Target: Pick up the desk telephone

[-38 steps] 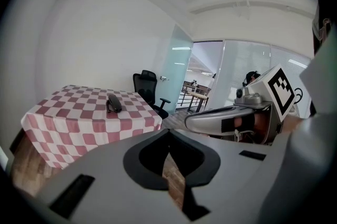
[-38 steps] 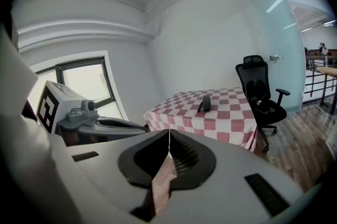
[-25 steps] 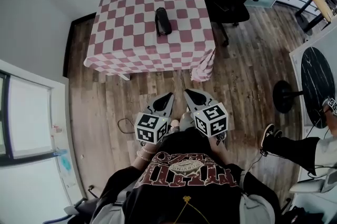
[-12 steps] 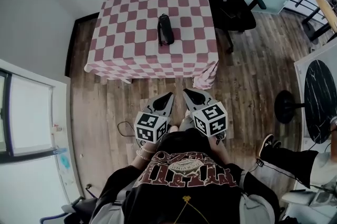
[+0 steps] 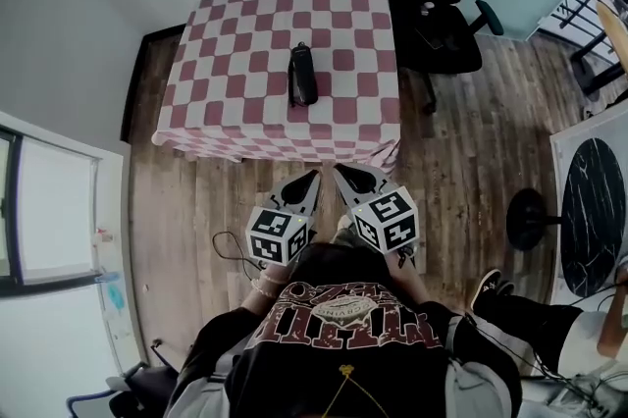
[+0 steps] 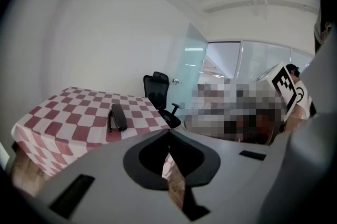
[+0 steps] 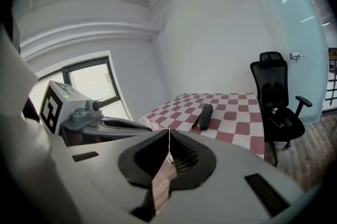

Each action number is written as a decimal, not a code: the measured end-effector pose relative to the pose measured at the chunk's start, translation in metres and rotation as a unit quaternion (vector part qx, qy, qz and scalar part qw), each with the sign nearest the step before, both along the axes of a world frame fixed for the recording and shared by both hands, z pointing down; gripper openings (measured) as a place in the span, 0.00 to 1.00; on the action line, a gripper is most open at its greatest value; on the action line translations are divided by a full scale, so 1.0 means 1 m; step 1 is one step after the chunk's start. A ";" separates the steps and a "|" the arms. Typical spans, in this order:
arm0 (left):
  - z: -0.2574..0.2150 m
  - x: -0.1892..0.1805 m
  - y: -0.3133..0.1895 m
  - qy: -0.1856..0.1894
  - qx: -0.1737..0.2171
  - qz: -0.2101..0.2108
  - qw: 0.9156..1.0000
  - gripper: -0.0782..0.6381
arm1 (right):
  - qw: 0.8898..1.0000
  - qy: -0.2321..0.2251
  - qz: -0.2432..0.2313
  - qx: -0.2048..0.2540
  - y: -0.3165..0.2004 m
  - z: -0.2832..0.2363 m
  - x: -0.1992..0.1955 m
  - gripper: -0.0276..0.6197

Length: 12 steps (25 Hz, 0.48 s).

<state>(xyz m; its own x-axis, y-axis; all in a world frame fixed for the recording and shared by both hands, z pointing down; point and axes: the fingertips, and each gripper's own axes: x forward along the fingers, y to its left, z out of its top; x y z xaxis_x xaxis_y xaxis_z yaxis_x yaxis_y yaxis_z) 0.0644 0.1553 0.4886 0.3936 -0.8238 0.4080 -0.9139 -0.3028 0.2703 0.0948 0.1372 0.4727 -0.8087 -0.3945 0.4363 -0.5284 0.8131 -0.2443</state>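
- The black desk telephone (image 5: 302, 75) lies near the middle of the counter (image 5: 226, 82), which has a red-and-white checked cloth; an office chair (image 5: 442, 9) stands beside the counter.
- The left hand-held gripper (image 6: 168, 132) and right hand-held gripper (image 7: 169, 132) both have their jaws pressed together on nothing, side by side, well apart from the telephone.

checked-cloth table (image 5: 231, 102), black desk telephone (image 5: 302, 75) lying near its middle, wooden floor (image 5: 186, 200) beneath

The desk telephone (image 5: 302, 75) is too small for detail.
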 end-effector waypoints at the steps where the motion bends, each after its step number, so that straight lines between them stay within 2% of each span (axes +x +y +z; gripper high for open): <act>1: 0.000 0.001 -0.005 -0.001 0.000 -0.003 1.000 0.11 | 1.000 -0.002 -0.003 0.000 -0.004 0.000 0.001 0.07; 12: -0.003 0.021 -0.038 -0.003 0.010 -0.042 0.999 0.11 | 0.999 -0.004 -0.038 0.008 -0.039 0.001 0.017 0.07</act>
